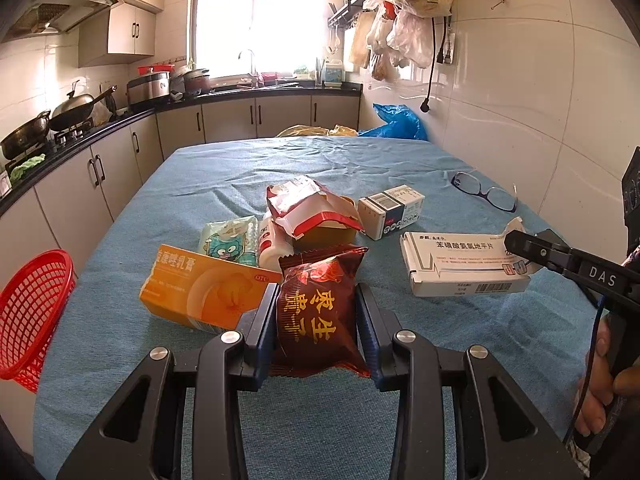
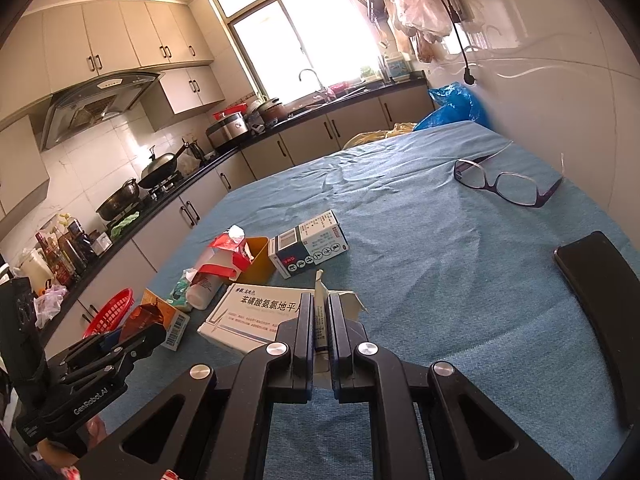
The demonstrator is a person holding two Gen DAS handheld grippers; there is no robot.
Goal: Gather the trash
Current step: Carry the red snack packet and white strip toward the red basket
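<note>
A red basket (image 1: pixel 34 312) hangs off the desk's (image 1: pixel 320 420) left edge. The left gripper (image 1: pixel 316 316) pinches a dark red snack packet (image 1: pixel 318 312), an orange box (image 1: pixel 204 290) alongside. The right gripper (image 2: pixel 320 320) clamps the white medicine box's (image 2: pixel 256 316) torn flap; glasses (image 2: pixel 504 184) lie beyond.

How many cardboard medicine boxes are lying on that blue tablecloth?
3: an orange box on the left by the red basket, a small white-and-blue box farther back, and a flat white box on the right, its torn flap in the right gripper. The pile may hide others.
</note>
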